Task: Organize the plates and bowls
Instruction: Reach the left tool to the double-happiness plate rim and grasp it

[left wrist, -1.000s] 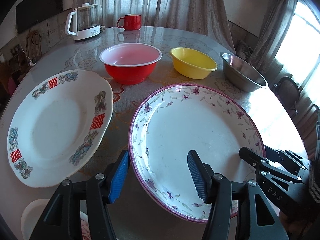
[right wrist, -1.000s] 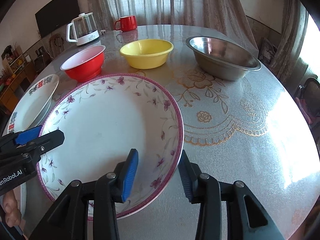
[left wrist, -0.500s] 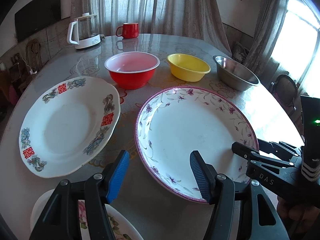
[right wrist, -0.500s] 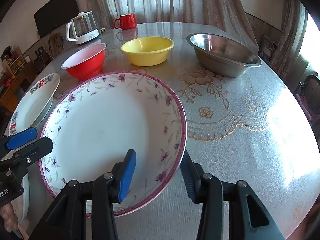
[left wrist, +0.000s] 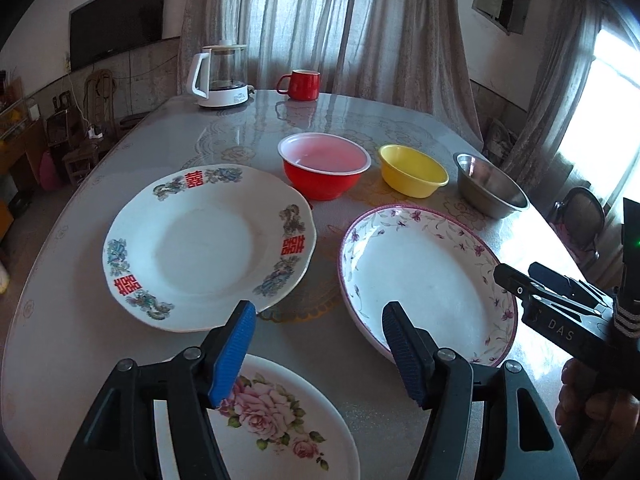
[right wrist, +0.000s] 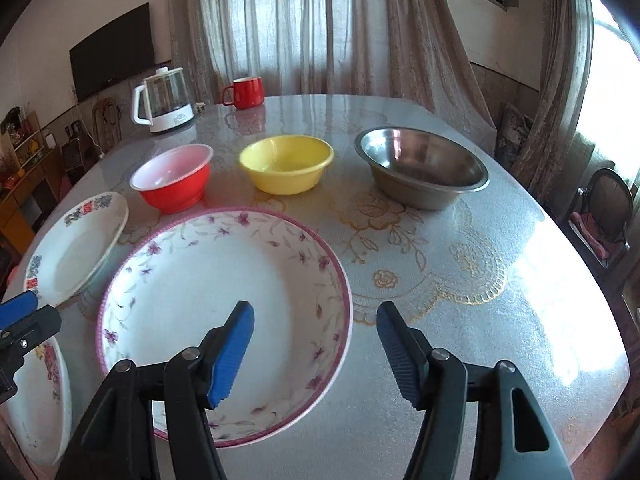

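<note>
A purple-rimmed floral plate (left wrist: 424, 280) (right wrist: 224, 304) lies flat on the table near the front. A white plate with red characters (left wrist: 204, 244) (right wrist: 76, 248) lies to its left. A rose-patterned plate (left wrist: 280, 424) (right wrist: 36, 392) lies nearest, under my left gripper. Behind stand a red bowl (left wrist: 324, 168) (right wrist: 174, 180), a yellow bowl (left wrist: 412, 174) (right wrist: 286, 168) and a steel bowl (left wrist: 488, 188) (right wrist: 424, 172). My left gripper (left wrist: 318, 354) is open and empty above the table between the plates. My right gripper (right wrist: 316, 354) is open and empty above the purple-rimmed plate's right rim.
A glass kettle (left wrist: 218, 78) and a red mug (left wrist: 302, 84) stand at the far end of the round table (right wrist: 480, 280). Chairs stand to the right (right wrist: 604, 208). Curtains and a wall television lie beyond.
Both grippers have drawn back and risen from the purple-rimmed plate. The right gripper's jaws have opened wider. The rose-patterned plate has come into the left wrist view.
</note>
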Demonstrator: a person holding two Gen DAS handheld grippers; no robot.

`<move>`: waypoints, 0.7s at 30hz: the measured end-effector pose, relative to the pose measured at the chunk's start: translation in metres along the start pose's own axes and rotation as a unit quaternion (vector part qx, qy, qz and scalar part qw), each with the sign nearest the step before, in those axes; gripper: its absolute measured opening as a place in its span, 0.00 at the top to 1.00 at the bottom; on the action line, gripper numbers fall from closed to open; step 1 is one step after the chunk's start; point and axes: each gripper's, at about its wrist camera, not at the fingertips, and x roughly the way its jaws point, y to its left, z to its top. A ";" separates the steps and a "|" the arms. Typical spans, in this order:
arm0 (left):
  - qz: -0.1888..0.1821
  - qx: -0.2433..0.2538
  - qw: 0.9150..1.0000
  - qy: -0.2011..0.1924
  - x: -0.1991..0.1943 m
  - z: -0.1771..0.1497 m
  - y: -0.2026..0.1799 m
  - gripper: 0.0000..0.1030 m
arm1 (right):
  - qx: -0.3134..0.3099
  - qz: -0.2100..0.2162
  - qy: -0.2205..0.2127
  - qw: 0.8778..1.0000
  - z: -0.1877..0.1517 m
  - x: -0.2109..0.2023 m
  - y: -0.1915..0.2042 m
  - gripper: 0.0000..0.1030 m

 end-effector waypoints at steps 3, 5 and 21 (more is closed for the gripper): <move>0.010 -0.013 1.000 -0.014 -0.007 0.001 0.015 0.28 | -0.007 0.050 -0.008 0.999 0.007 -0.002 0.012 0.34; 0.019 -0.017 0.999 -0.020 -0.011 0.001 0.024 0.28 | -0.011 0.089 -0.003 0.996 0.010 -0.001 0.023 0.34; 0.085 -0.051 0.995 -0.025 -0.016 -0.003 0.073 0.27 | -0.078 0.225 0.046 0.970 0.022 0.028 0.112 0.34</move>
